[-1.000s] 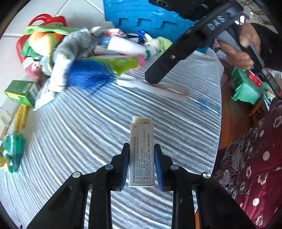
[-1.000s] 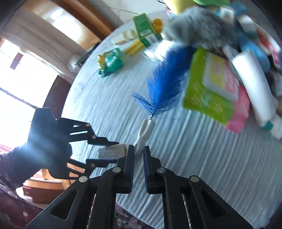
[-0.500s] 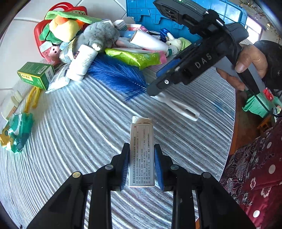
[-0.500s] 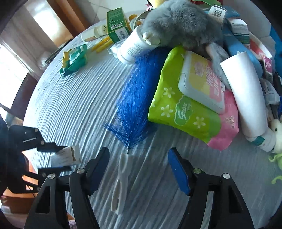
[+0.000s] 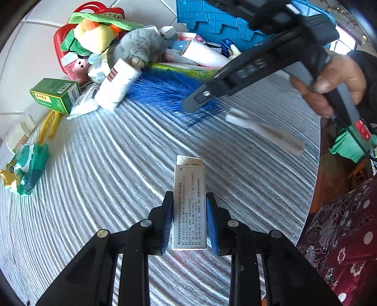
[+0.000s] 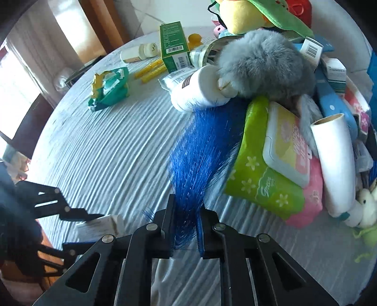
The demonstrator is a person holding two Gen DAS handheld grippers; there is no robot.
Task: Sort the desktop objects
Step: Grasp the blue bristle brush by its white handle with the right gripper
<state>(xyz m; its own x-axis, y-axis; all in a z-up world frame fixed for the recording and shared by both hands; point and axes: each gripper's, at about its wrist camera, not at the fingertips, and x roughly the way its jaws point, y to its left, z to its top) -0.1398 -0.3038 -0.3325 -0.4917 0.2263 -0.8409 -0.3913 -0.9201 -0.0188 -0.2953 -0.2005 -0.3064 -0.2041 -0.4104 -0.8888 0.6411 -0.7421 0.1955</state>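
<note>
Nearest, bottom centre of the left wrist view: left tool [image 5: 189, 222] nearly closed, blue pads clamped on both long sides of a small white printed cardboard carton [image 5: 189, 207], which points away over the grey ribbed tabletop [image 5: 106, 188].

Right wrist view, bottom centre: right tool [image 6: 187, 229] closed to a narrow gap on the base of the blue bristle brush [image 6: 200, 155], bristles caught between the pads. Brush fans toward upper right; its white plastic handle [image 5: 264, 130] shows blurred at centre right of the left view.

Just right of the bristles: green and pink wet-wipe pack [image 6: 271, 169], white paper roll [image 6: 334, 162].

Farther, upper centre: white cylindrical bottle [image 6: 198, 91] lying under the grey plush animal [image 6: 264, 66].

Upper left: torn green snack packet [image 6: 109, 88], green rectangular box [image 6: 174, 46].

Top of left view: blue plastic crate [image 5: 212, 21].
</note>
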